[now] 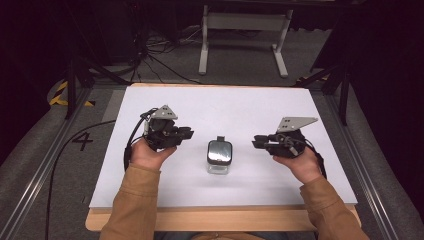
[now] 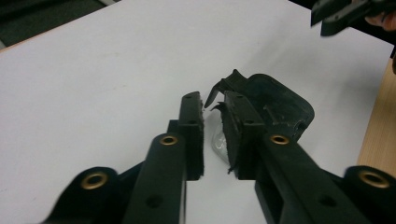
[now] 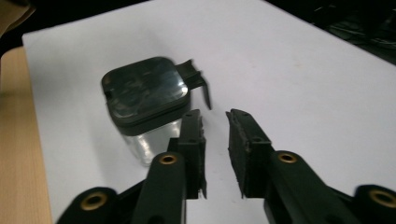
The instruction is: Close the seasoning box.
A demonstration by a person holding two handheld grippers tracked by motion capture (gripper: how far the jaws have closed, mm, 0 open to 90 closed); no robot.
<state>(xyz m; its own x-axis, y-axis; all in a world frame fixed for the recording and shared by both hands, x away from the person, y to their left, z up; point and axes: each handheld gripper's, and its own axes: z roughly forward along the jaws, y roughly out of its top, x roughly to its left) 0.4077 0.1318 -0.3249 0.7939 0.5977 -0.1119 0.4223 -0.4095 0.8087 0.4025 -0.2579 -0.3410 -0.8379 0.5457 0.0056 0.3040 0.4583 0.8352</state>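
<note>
A small clear container with a dark square lid (image 1: 219, 151) stands upright in the middle of the white board (image 1: 225, 107); a dark tab sticks out of the lid's far edge. My left gripper (image 1: 188, 133) hovers just left of it, jaws apart with nothing gripped. In the left gripper view the left gripper (image 2: 212, 100) points at the container (image 2: 280, 100), which sits just past its fingertips. My right gripper (image 1: 256, 142) hangs to the container's right, also open. In the right gripper view the right gripper (image 3: 212, 114) is near the lid (image 3: 144, 91), apart from it.
The white board lies on a wooden table whose front edge (image 1: 220, 219) is near the person. The other gripper (image 2: 345, 14) shows at the top right of the left gripper view. A white metal stand (image 1: 245, 35) and cables (image 1: 150, 55) are on the floor behind.
</note>
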